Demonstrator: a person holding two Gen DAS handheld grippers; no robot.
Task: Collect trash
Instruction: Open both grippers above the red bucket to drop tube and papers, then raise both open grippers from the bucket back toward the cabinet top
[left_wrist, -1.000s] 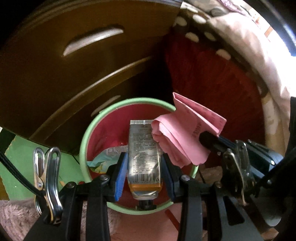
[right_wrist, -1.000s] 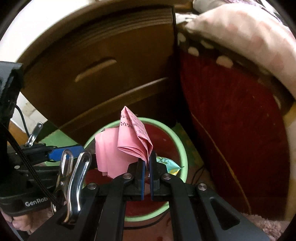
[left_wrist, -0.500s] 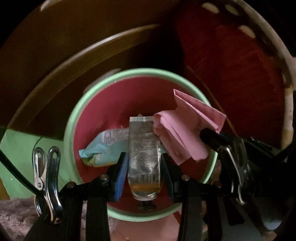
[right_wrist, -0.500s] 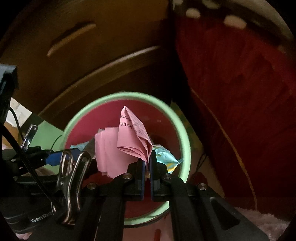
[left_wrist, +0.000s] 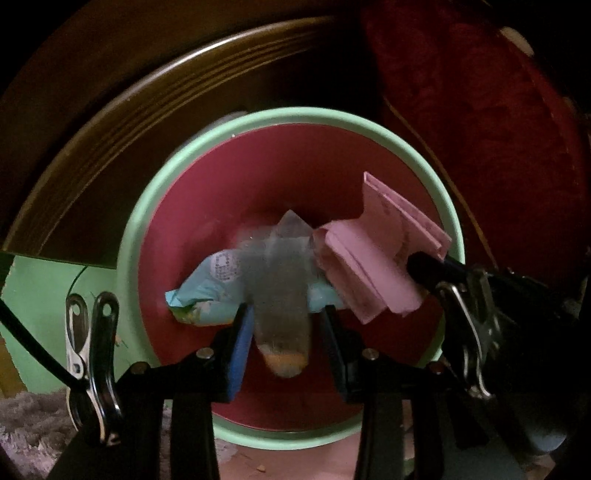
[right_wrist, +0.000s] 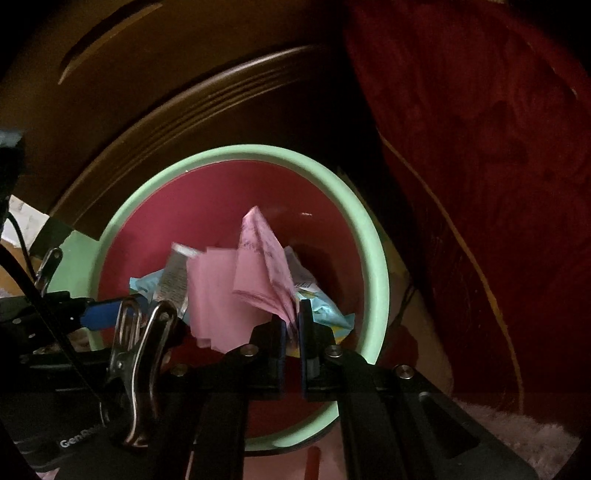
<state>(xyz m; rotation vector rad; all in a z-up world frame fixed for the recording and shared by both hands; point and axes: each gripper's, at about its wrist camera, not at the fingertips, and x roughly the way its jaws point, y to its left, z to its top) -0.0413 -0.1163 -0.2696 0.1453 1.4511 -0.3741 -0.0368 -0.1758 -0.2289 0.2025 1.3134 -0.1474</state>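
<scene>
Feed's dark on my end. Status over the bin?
Left gripper jaws just opening, tube blurred, loose between them. Right gripper shut on pink paper. Both over bin, blue wrapper inside. Nothing blocking.

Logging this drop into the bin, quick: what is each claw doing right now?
Left claw: just been opening; blurred tube between the pads, apparently slipping free.
Right claw: closed on folded pink paper.
</scene>
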